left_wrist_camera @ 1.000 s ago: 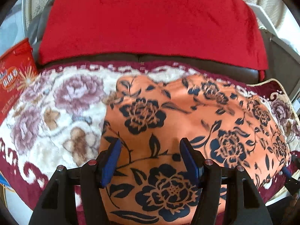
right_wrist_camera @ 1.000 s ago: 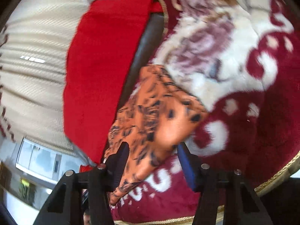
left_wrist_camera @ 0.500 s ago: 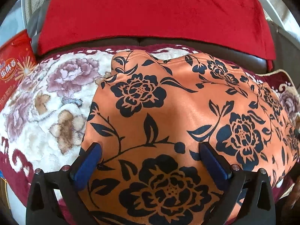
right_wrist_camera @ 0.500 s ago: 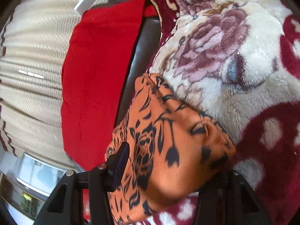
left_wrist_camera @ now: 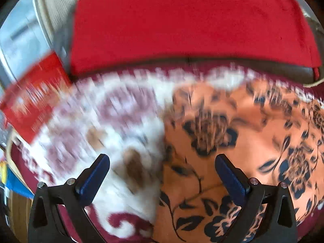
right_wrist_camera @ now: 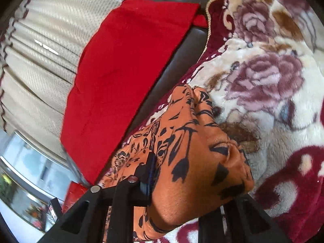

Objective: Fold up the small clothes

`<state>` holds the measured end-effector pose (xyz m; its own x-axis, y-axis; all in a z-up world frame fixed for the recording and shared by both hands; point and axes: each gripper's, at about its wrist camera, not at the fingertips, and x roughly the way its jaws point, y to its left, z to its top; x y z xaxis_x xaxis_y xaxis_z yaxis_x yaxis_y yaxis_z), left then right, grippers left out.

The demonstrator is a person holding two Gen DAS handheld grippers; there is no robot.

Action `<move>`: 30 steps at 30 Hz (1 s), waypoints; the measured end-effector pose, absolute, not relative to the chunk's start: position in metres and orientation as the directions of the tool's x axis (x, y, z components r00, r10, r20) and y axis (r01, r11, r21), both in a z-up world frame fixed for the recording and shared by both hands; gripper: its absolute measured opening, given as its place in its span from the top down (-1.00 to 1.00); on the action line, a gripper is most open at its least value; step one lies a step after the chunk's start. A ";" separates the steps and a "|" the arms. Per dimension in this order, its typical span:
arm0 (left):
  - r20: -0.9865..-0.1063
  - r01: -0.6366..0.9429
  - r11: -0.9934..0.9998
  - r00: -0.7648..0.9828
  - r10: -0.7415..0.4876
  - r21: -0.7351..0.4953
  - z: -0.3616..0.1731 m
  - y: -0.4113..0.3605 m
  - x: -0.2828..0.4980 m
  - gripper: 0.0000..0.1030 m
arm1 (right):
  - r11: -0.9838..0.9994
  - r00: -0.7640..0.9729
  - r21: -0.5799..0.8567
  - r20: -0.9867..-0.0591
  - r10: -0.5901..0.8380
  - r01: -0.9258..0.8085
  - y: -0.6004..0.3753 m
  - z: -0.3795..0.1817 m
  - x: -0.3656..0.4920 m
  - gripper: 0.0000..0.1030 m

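An orange garment with dark blue flowers [left_wrist_camera: 232,141] lies spread on the flowered plush blanket [left_wrist_camera: 105,125], right of centre in the blurred left wrist view. My left gripper [left_wrist_camera: 162,168] is open and empty, above the garment's left edge. In the right wrist view a bunched fold of the same garment [right_wrist_camera: 194,154] fills the jaws of my right gripper [right_wrist_camera: 192,182]. The cloth hides the right finger, and only the left finger [right_wrist_camera: 149,172] shows.
A red cloth [left_wrist_camera: 182,20] hangs over the dark sofa back [left_wrist_camera: 263,68] behind the blanket. A red printed package [left_wrist_camera: 34,97] stands at the left. Cream curtains [right_wrist_camera: 40,40] and a window [right_wrist_camera: 24,172] lie beyond the sofa.
My left gripper has let go of the garment, opened wide, drawn back and shifted left. My right gripper has closed further on the cloth, and more fabric now bunches in its jaws.
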<state>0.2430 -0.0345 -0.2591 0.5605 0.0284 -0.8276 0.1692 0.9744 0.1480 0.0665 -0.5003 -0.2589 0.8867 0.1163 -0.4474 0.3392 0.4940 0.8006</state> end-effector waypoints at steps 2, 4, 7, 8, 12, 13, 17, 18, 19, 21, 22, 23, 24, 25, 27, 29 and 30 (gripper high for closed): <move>-0.880 0.222 0.963 0.474 0.031 0.154 -0.280 -0.041 0.251 -1.00 | 0.480 0.889 0.811 -0.441 0.127 0.334 -0.501 -0.264 0.067 0.51; -0.865 0.219 0.961 0.500 0.037 0.168 -0.278 -0.039 0.250 -1.00 | 0.436 0.875 0.823 -0.463 0.144 0.364 -0.504 -0.272 0.069 0.45; -0.834 0.185 0.973 0.552 0.016 0.141 -0.256 -0.023 0.248 -1.00 | 0.418 0.876 0.835 -0.455 0.162 0.357 -0.502 -0.276 0.070 0.45; -0.826 0.158 0.980 0.563 0.013 0.122 -0.250 -0.013 0.249 -1.00 | 0.458 0.868 0.811 -0.474 0.150 0.364 -0.498 -0.267 0.072 0.47; -0.817 0.030 0.997 0.576 0.038 0.067 -0.234 0.024 0.258 -1.00 | 0.521 0.878 0.793 -0.452 0.157 0.315 -0.481 -0.226 0.081 0.52; -0.816 -0.011 0.998 0.576 0.055 0.060 -0.231 0.035 0.262 -1.00 | 0.538 0.880 0.787 -0.448 0.160 0.303 -0.476 -0.217 0.083 0.52; -0.808 -0.144 0.989 0.578 0.117 0.040 -0.223 0.076 0.272 -1.00 | 0.651 0.884 0.726 -0.432 0.178 0.223 -0.430 -0.162 0.103 0.52; -0.803 -0.176 0.984 0.581 0.130 0.032 -0.220 0.086 0.273 -1.00 | 0.671 0.886 0.714 -0.424 0.187 0.200 -0.418 -0.151 0.108 0.52; -0.800 -0.203 0.979 0.584 0.138 0.020 -0.219 0.095 0.274 -1.00 | 0.686 0.887 0.707 -0.415 0.203 0.174 -0.404 -0.141 0.114 0.52; -0.795 -0.247 0.969 0.589 0.145 -0.006 -0.215 0.112 0.272 -1.00 | 0.704 0.886 0.698 -0.401 0.232 0.131 -0.379 -0.127 0.122 0.52; -0.794 -0.265 0.964 0.590 0.150 -0.015 -0.214 0.119 0.271 -1.00 | 0.718 0.882 0.687 -0.399 0.250 0.107 -0.361 -0.120 0.128 0.52; -0.794 -0.282 0.959 0.588 0.153 -0.024 -0.214 0.127 0.269 -1.00 | 0.732 0.874 0.674 -0.409 0.262 0.096 -0.345 -0.116 0.135 0.52; -0.795 -0.290 0.957 0.587 0.155 -0.027 -0.215 0.131 0.269 -1.00 | 0.745 0.865 0.661 -0.423 0.270 0.091 -0.330 -0.116 0.138 0.52; -0.794 -0.299 0.954 0.587 0.157 -0.033 -0.216 0.136 0.270 -1.00 | 0.758 0.854 0.646 -0.440 0.278 0.086 -0.313 -0.116 0.145 0.52; -0.793 -0.306 0.951 0.588 0.156 -0.041 -0.217 0.142 0.269 -1.00 | 0.772 0.826 0.632 -0.471 0.311 0.069 -0.278 -0.125 0.160 0.52; -0.794 -0.306 0.951 0.587 0.160 -0.035 -0.217 0.145 0.268 -1.00 | 0.765 0.778 0.640 -0.516 0.360 0.071 -0.246 -0.146 0.179 0.52; -0.793 -0.307 0.951 0.587 0.166 -0.028 -0.218 0.147 0.268 -1.00 | 0.762 0.753 0.644 -0.537 0.380 0.074 -0.234 -0.157 0.187 0.51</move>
<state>0.2680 0.1471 -0.2179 0.5865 0.1659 -0.7927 -0.3071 0.9513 -0.0281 0.1866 -0.2337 -0.1568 0.7531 0.3803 -0.5368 0.0742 0.7617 0.6437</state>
